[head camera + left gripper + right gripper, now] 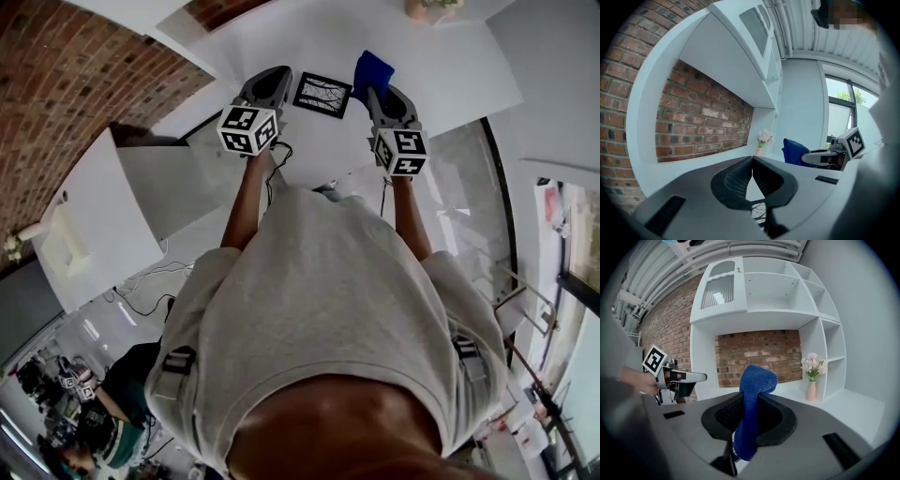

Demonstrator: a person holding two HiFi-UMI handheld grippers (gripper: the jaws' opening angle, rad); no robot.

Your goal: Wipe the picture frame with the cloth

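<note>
The right gripper [749, 401] has its fingers pinching a soft blue microfibre cloth [757, 380], floppy top poking above them. The left gripper [752, 160] has its fingers pressed together, empty. The thin black-edged picture frame [322, 94] lies flat on the white desk [450, 66] between both sets of fingers. It looks light and slidey, so I'd pin an edge.

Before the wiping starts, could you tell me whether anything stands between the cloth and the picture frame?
Nothing visible does: the cloth, shut in the right tongs, is just right of the picture frame, with only bare counter between.
</note>
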